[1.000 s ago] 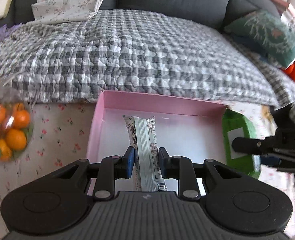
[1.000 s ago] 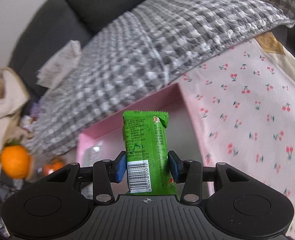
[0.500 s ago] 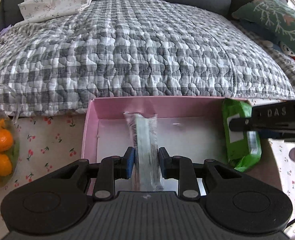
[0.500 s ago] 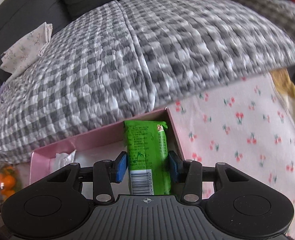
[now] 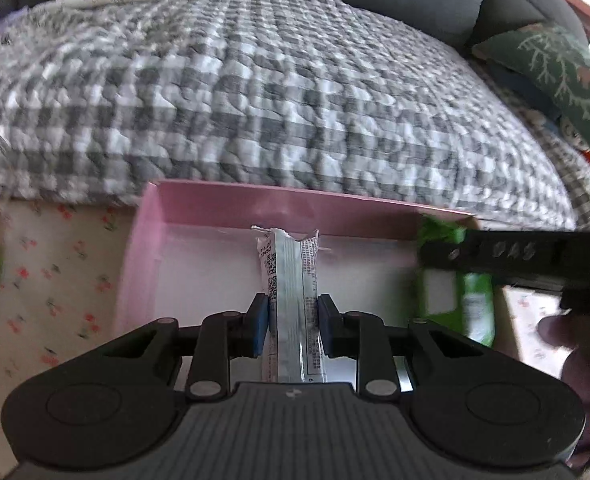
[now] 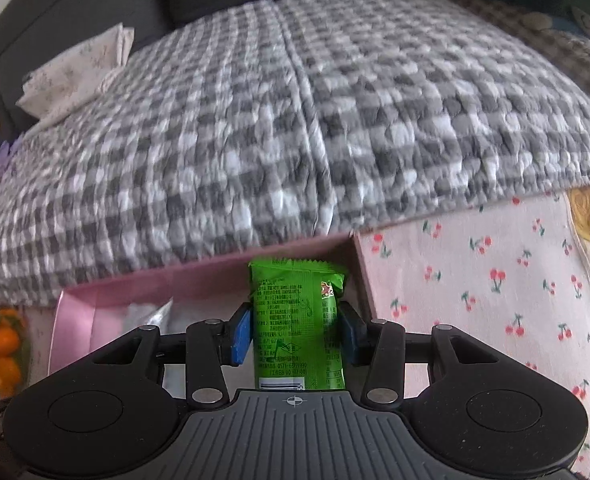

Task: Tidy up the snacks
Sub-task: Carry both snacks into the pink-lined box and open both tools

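My left gripper (image 5: 293, 322) is shut on a slim silver snack packet (image 5: 291, 280), held lengthwise over the white floor of the pink box (image 5: 151, 216). My right gripper (image 6: 295, 330) is shut on a green snack packet (image 6: 297, 320), which hangs over the right end of the same pink box (image 6: 107, 292). In the left wrist view that green packet (image 5: 475, 304) and the right gripper's black finger (image 5: 511, 250) show at the box's right end. A bit of the silver packet (image 6: 151, 314) shows at the left in the right wrist view.
A grey checked quilt (image 5: 275, 100) on a dark sofa overhangs the box's far wall. The box sits on a cherry-print cloth (image 6: 495, 292). Oranges in a clear bag (image 6: 3, 344) lie left of the box. A green cushion (image 5: 555, 76) is far right, a folded cloth (image 6: 79, 68) far left.
Both grippers have come in over the pink box, each still holding its packet. The right gripper swung from a tilted view to square-on, and the green packet now hangs at the box's right end.
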`<state>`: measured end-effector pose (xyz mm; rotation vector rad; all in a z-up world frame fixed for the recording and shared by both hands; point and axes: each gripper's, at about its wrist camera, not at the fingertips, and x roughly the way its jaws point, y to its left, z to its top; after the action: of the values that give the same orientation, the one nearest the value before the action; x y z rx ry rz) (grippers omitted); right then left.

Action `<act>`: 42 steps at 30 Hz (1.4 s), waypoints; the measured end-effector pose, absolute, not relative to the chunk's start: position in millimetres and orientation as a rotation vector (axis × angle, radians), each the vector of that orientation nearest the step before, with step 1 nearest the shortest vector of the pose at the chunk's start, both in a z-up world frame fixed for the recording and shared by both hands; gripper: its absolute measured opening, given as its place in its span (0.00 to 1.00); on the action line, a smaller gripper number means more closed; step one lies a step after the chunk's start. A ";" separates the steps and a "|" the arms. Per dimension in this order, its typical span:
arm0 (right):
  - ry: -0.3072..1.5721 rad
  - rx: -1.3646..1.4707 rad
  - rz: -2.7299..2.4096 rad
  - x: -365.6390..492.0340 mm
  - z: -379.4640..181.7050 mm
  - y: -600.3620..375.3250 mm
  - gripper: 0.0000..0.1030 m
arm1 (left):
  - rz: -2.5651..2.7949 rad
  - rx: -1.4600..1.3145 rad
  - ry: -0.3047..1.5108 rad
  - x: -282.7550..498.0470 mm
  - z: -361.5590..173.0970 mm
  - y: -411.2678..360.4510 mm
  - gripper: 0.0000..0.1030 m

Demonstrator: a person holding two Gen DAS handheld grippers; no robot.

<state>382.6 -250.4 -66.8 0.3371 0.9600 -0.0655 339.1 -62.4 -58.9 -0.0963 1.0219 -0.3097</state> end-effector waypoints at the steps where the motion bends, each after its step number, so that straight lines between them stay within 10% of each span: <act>1: 0.967 0.326 -0.066 379.9 -66.8 -248.5 0.42 | -0.316 -0.107 1.020 337.4 -59.9 -65.8 0.23; 6: 0.949 0.345 -0.037 373.7 -61.4 -250.3 0.46 | -0.360 -0.142 0.996 336.0 -64.9 -79.0 0.24; 10: 0.920 0.380 -0.024 362.2 -48.3 -259.1 0.69 | -0.347 -0.115 0.963 330.8 -62.0 -81.4 0.68; 28: 0.879 0.391 -0.025 262.2 8.1 -260.2 0.86 | -0.266 0.057 0.948 231.8 2.0 -61.3 0.96; 42: 0.810 0.297 0.030 169.9 29.5 -230.3 0.91 | -0.225 0.093 0.899 171.2 20.5 -41.6 0.99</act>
<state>169.9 -230.3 29.5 0.2972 0.8099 0.0305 171.2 -41.6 20.5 0.0934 0.8990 -0.2251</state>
